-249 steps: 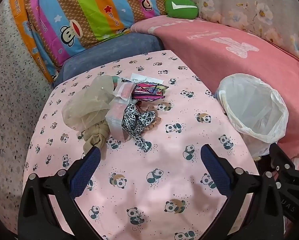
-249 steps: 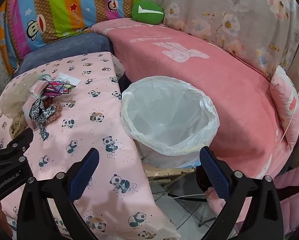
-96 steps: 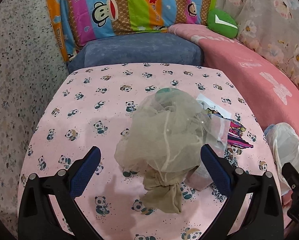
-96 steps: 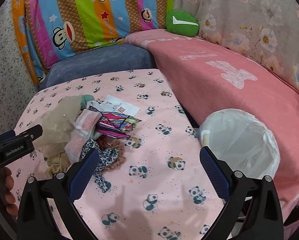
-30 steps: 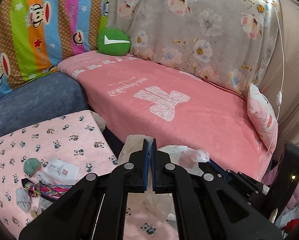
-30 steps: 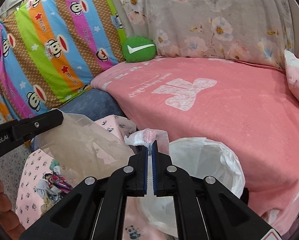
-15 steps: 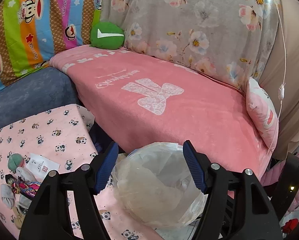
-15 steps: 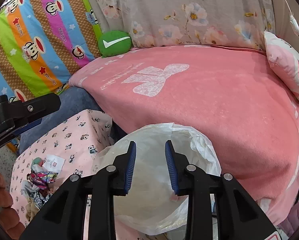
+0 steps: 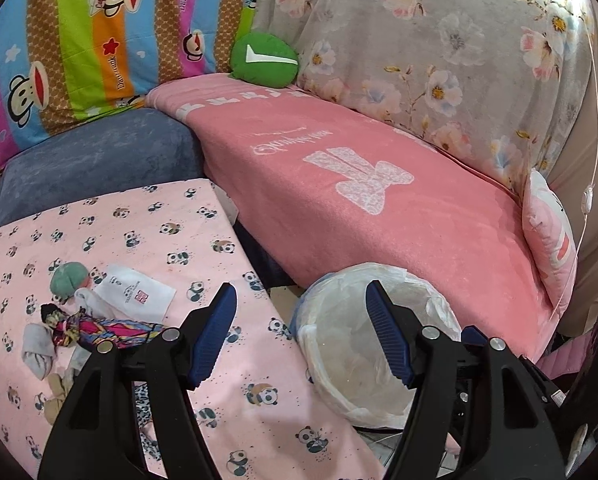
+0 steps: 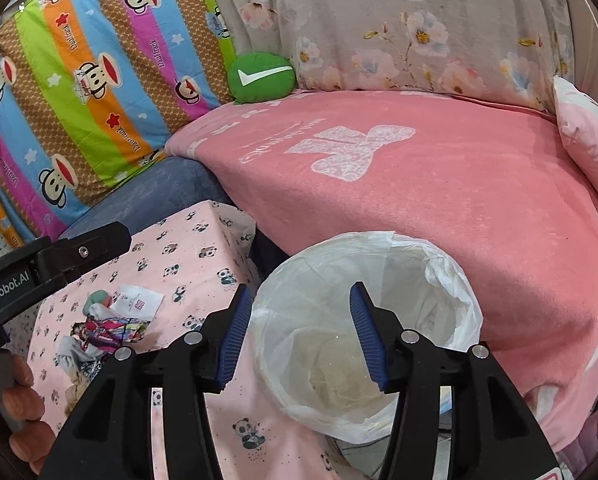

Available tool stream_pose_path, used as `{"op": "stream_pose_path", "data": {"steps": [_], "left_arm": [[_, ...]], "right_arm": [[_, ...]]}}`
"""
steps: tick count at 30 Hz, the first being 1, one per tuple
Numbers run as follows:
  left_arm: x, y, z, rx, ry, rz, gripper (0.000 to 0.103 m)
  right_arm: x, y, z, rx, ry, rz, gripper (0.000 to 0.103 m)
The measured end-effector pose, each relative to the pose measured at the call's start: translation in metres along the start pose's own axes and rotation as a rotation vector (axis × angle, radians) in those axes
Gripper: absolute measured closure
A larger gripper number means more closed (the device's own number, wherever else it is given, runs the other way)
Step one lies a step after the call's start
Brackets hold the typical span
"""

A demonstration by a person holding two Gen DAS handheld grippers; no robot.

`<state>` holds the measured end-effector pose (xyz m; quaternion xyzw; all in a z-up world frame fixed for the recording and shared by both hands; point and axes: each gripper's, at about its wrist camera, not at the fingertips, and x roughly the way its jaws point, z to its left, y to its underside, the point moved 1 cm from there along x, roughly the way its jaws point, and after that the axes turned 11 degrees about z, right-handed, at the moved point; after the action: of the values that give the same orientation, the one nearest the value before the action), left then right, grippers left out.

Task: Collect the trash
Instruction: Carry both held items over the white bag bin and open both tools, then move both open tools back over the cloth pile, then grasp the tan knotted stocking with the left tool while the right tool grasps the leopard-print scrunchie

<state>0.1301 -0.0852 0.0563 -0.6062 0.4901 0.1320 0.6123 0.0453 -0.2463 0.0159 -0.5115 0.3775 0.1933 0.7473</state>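
A trash bin (image 9: 383,280) lined with a white plastic bag stands between the table and the sofa; it also shows in the right wrist view (image 10: 431,256). A beige mesh bag (image 10: 331,376) lies inside it. My left gripper (image 9: 301,332) is open and empty, above the bin's left rim. My right gripper (image 10: 301,334) is open and empty over the bin. A trash pile (image 9: 99,326) stays on the panda tablecloth: colourful wrapper, white paper (image 9: 137,294), green ball (image 9: 67,277), leopard-print cloth. The pile also shows in the right wrist view (image 10: 107,328).
The table with the pink panda cloth (image 9: 147,228) fills the left. A sofa with a pink blanket (image 9: 363,200) runs behind the bin, with a green cushion (image 9: 265,60) and a pink pillow (image 9: 551,232). A hand (image 10: 19,400) holds the left gripper's body.
Both grippers were shut on bags over the bin one second ago. They opened and the bags dropped into the bin. The jaws have spread wider since half a second ago.
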Motion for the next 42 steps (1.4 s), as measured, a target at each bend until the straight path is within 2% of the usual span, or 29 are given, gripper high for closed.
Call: {"op": "stream_pose_path", "data": {"steps": [10, 16, 22, 31, 38, 42], "left_arm": [[-0.023, 0.032, 0.081, -0.119, -0.118, 0.012, 0.036], [-0.036, 0.062, 0.136, -0.18, -0.211, 0.037, 0.034], [-0.043, 0.096, 0.182, -0.248, -0.251, 0.082, 0.034], [-0.024, 0.131, 0.219, -0.303, -0.266, 0.169, 0.034], [0.003, 0.138, 0.227, -0.304, -0.242, 0.237, 0.035], [0.014, 0.141, 0.234, -0.311, -0.221, 0.263, 0.04]], "right_arm": [[0.003, 0.02, 0.063, -0.101, -0.054, 0.036, 0.052], [0.006, 0.037, 0.104, -0.17, -0.084, 0.067, 0.052], [0.01, 0.057, 0.14, -0.232, -0.108, 0.104, 0.052], [0.032, 0.082, 0.181, -0.307, -0.143, 0.176, 0.052], [0.056, 0.091, 0.204, -0.347, -0.163, 0.218, 0.052], [0.073, 0.095, 0.213, -0.36, -0.174, 0.256, 0.054]]}}
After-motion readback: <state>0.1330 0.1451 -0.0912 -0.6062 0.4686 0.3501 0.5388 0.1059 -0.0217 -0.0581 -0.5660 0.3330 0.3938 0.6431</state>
